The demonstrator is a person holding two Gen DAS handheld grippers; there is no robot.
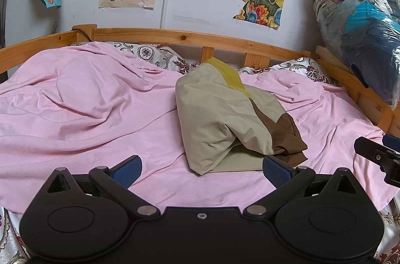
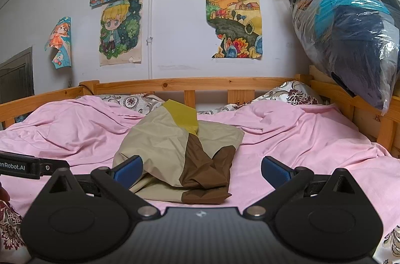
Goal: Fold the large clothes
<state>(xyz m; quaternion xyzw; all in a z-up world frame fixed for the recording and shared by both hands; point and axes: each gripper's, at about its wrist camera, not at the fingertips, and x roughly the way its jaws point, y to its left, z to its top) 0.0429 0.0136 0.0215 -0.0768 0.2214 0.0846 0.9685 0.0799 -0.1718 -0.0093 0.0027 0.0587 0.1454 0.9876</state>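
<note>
Left wrist view: the left tongs (image 1: 201, 167) are spread wide and released, blue pads (image 1: 277, 170) apart with nothing between them. Just ahead of them, slightly toward the right pad, lies the folded garment (image 1: 220, 119), beige with a yellow strip and a brown part, bundled on the pink sheet (image 1: 87, 114). Its near edge sits close to the right pad, but contact cannot be told. To the left of the tongs the sheet is bare, rumpled and wide. Beyond the garment are patterned pillows (image 1: 160, 55) and the wooden bed rail (image 1: 175, 35). A stuffed plastic bag (image 1: 360, 34) leans over the rail far right. The right tongs (image 1: 380, 155) show partly at the right edge.

Right wrist view: the right tongs (image 2: 201, 170) are likewise released and wide open. The garment (image 2: 175, 146) lies straight ahead, reaching behind the left pad (image 2: 128, 170). To the right of the garment the pink sheet (image 2: 300, 151) is free up to the rail (image 2: 350, 101). The plastic bag (image 2: 350, 26) hangs above that corner. Part of the left tongs (image 2: 30, 166) enters from the left edge.
</note>
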